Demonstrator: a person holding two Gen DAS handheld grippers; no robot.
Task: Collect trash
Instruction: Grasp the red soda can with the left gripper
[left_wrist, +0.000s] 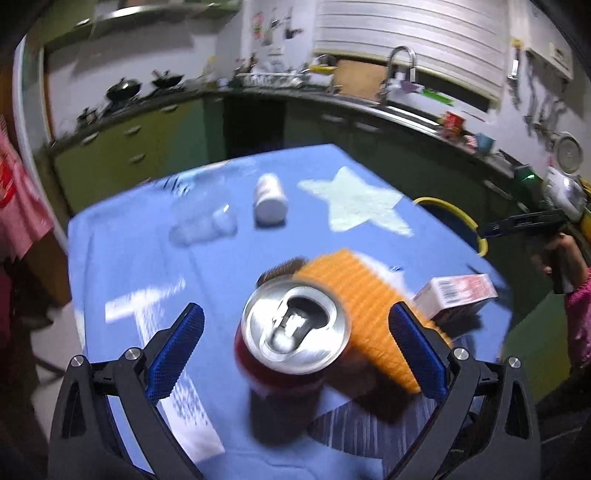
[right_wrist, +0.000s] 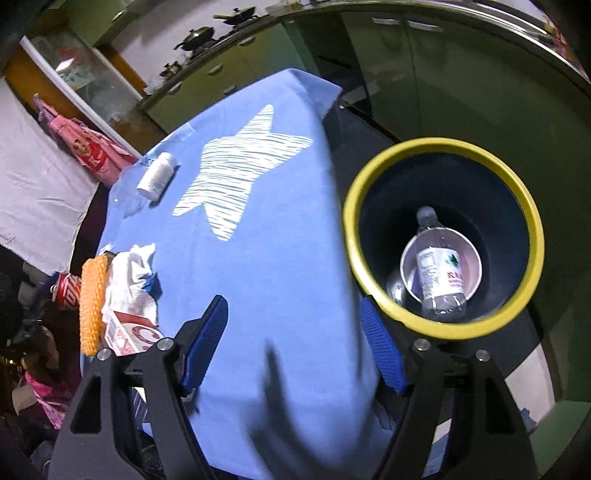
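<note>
Red soda can upright on blue cloth, between spread, empty fingers of left gripper. Orange sponge touches can; closing risks pinching both or tipping it. Right gripper released, empty, beside yellow-rimmed bin.

I see green cabinets under a dark counter, a sink tap, and white walls behind.

Table under a blue star-print cloth carrying a red soda can, orange sponge, white pill bottle, carton, crumpled tissue, clear plastic bottle lying flat.
</note>
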